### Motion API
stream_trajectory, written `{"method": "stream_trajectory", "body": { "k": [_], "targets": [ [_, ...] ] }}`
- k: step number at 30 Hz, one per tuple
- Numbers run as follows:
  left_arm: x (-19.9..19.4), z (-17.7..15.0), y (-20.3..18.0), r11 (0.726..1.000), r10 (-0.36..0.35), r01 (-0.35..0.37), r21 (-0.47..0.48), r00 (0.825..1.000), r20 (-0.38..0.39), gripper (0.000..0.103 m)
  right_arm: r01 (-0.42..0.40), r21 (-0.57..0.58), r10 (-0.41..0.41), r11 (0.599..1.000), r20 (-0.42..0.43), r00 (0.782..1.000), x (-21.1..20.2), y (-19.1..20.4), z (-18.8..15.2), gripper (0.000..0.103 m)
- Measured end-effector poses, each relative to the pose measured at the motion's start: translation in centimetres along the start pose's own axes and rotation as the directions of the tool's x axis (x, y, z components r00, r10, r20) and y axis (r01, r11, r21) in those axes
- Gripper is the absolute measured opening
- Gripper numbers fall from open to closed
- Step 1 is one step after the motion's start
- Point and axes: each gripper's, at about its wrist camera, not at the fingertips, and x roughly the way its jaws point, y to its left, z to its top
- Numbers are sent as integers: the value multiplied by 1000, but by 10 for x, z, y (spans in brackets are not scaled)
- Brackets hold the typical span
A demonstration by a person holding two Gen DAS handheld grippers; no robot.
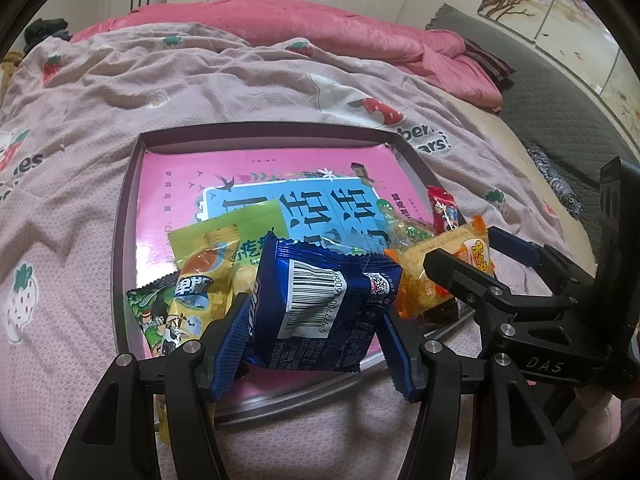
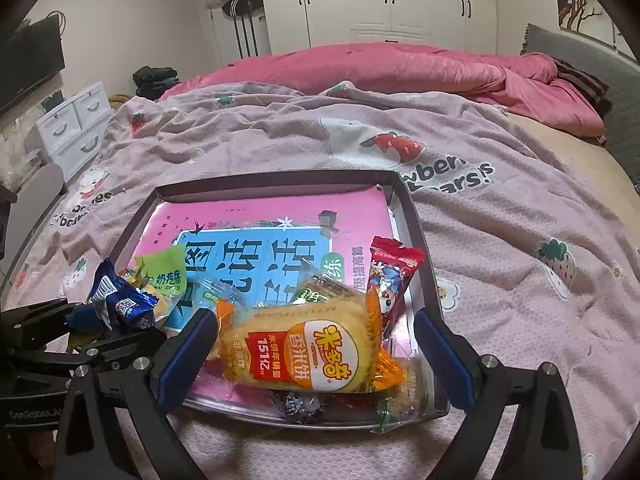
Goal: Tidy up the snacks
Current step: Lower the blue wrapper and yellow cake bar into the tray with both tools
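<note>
A shallow grey-rimmed tray (image 1: pixel 124 216) (image 2: pixel 416 232) lies on the bed with a pink and blue book flat inside it. Several snack packets are piled at its near end. My left gripper (image 1: pixel 316 308) (image 2: pixel 104 312) is shut on a blue barcoded packet (image 1: pixel 320 300) (image 2: pixel 124 300), which it holds just above the pile. My right gripper (image 2: pixel 314 316) (image 1: pixel 464 248) stands open around an orange rice-cracker packet (image 2: pixel 304 348) (image 1: pixel 440 268). That packet rests on the tray, and the right pad is clear of it.
In the tray lie a green packet (image 1: pixel 236 224) (image 2: pixel 164 272), a yellow packet (image 1: pixel 200 288), a red packet (image 1: pixel 444 204) (image 2: pixel 394 276) and a dark candy (image 2: pixel 300 404). A lilac strawberry blanket (image 2: pixel 520 240) surrounds the tray. A pink quilt (image 2: pixel 400 68) lies behind. White drawers (image 2: pixel 72 128) stand left.
</note>
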Motion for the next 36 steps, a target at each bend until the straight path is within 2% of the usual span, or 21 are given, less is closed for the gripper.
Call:
{"method": "stream_trajectory", "body": {
  "k": [36],
  "targets": [
    [-8,0,2,1000,6,-6,-7,1000,14,64,136,-106,-134,985,27,991,-15,7,-7,99]
  ]
}}
